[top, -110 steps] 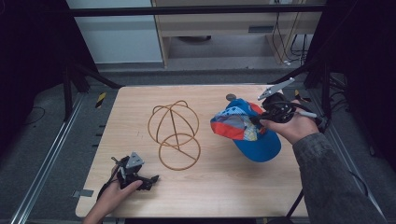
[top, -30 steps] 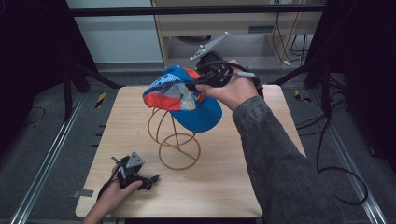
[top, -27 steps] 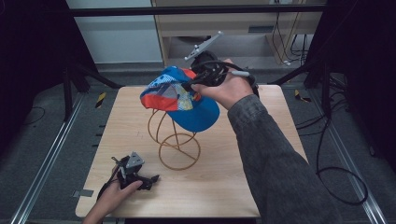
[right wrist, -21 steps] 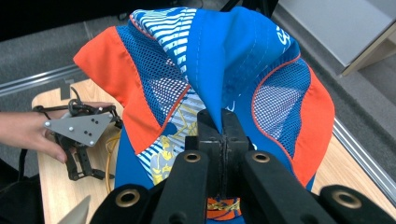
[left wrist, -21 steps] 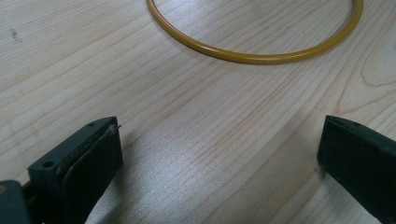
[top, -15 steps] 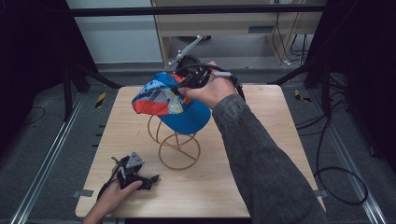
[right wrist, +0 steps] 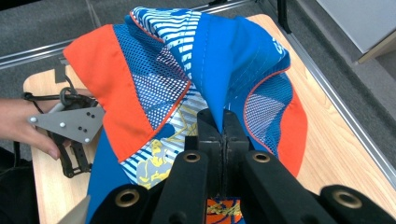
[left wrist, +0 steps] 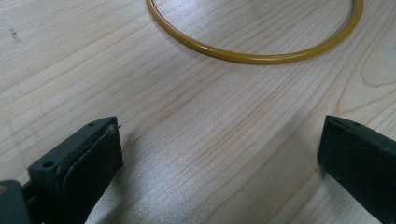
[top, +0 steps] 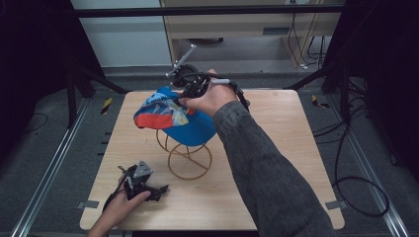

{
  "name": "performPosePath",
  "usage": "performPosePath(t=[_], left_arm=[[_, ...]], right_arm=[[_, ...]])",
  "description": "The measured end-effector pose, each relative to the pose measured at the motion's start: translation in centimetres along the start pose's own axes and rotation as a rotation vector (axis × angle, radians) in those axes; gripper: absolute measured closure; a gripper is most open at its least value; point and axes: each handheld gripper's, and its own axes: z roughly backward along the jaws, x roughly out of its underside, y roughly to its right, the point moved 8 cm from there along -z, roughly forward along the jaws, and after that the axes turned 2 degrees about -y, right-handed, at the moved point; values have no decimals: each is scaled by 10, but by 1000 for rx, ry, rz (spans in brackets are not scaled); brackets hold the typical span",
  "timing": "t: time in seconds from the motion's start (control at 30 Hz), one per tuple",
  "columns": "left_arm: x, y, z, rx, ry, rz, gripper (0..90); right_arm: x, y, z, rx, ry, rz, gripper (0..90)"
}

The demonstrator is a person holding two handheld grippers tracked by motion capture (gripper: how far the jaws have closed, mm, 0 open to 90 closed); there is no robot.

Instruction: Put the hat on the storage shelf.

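A blue cap with orange and striped mesh panels hangs over the top of a gold wire stand in the middle of the table. My right gripper is shut on a fold of the blue cap, where its jaws pinch the fabric together. At the front left my left gripper rests on the table, and its jaws stand wide apart with nothing between them. Just ahead of it lies the stand's round base ring. The cap hides the stand's upper loops.
The wooden table has bare room to the right and front of the stand. Dark frame posts stand at its back corners, rails run along both sides, and cables lie on the floor at the right. The person's other hand shows below the cap.
My right gripper has carried the cap from the table's right side up and leftward, and now holds it lower over the wire stand. The left gripper has stayed put.
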Motion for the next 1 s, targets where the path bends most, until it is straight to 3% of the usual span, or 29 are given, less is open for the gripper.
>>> performPosePath(t=[0.7, 1.0], left_arm=[[0, 0, 0, 1, 2, 1, 0], [0, 0, 0, 0, 2, 1, 0]], right_arm=[[3, -6, -13, -12, -25, 11, 873], [4, -6, -11, -21, -10, 5, 836]])
